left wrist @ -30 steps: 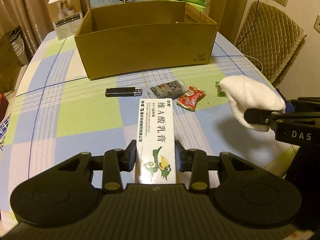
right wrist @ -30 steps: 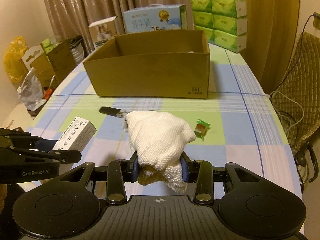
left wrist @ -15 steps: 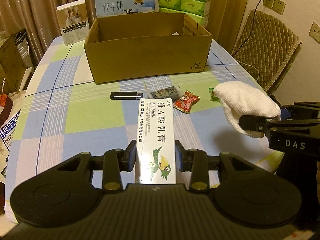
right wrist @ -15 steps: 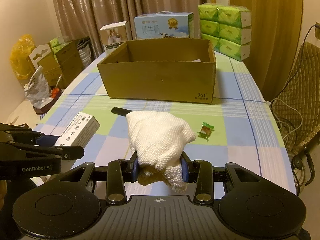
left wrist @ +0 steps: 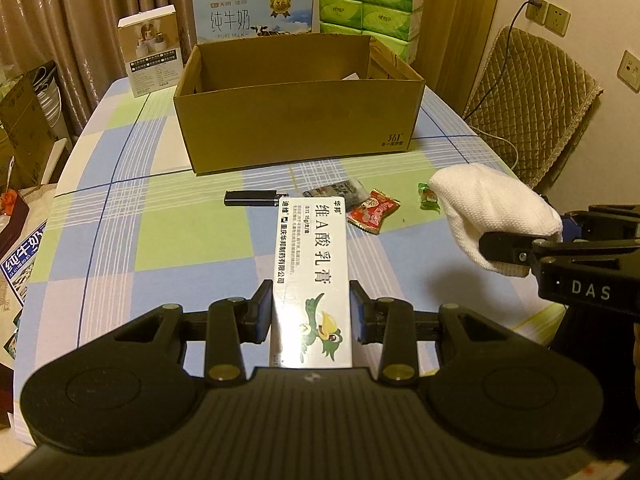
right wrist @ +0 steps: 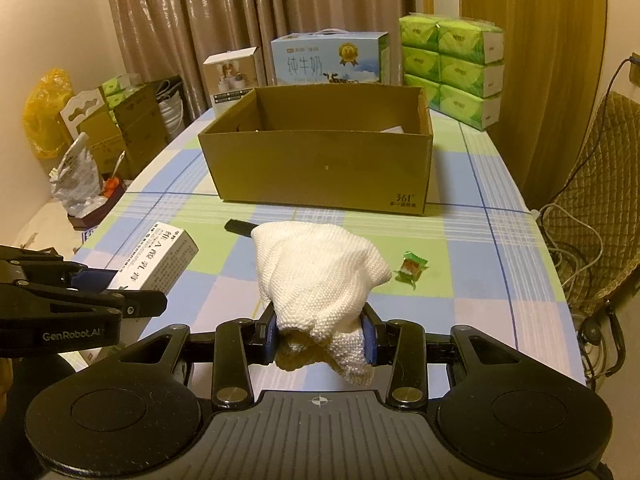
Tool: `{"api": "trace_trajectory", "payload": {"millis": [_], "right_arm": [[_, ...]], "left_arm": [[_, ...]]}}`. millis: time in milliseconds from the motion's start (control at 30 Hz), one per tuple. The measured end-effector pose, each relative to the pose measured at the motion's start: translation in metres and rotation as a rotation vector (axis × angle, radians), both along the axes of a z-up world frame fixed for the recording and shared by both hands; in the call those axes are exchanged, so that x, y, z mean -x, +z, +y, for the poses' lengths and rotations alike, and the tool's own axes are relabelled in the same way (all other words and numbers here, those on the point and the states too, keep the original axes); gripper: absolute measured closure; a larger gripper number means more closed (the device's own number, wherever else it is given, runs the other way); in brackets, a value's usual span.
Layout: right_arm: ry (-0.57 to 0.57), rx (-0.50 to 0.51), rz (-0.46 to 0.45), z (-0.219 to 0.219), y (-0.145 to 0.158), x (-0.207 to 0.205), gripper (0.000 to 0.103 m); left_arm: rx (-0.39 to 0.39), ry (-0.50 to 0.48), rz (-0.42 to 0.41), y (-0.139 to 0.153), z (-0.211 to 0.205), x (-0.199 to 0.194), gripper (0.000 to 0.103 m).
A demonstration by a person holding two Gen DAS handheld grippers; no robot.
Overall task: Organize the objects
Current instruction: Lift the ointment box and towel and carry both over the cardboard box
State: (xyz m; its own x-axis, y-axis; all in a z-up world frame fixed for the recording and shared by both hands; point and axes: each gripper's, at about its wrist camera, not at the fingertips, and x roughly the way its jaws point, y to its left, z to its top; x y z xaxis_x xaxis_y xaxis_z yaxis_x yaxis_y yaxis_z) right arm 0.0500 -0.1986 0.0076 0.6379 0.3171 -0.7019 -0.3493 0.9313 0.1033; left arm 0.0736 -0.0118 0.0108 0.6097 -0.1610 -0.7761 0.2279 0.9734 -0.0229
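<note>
Your left gripper (left wrist: 311, 314) pinches the ointment box (left wrist: 310, 276) above the table (left wrist: 100, 216), your right gripper (right wrist: 320, 334) clamps the white cloth (right wrist: 320, 272), both short of the cardboard box (left wrist: 296, 120).

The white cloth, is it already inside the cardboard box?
No, the white cloth is held by the right gripper, short of the cardboard box.

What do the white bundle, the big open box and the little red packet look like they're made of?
White bundle: soft knitted or woven cloth, matte; its ribbed texture and drooping folds show in the right gripper.
Big open box: plain brown corrugated cardboard, matte, with raw cut edges along the rim.
Red packet: probably thin plastic or foil wrap; it looks shiny and crinkled.
</note>
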Motion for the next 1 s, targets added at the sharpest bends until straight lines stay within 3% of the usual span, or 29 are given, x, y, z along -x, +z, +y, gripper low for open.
{"api": "trace_trajectory", "payload": {"millis": [567,1000], "right_arm": [[-0.014,0.007,-0.025,-0.008,0.014,-0.032,0.066],[0.005,0.010,-0.084,-0.003,0.051,-0.120,0.066]], "left_arm": [[-0.018,-0.018,-0.020,0.008,0.000,-0.032,0.070],[-0.024,-0.044,-0.050,0.039,0.007,-0.122,0.070]]}}
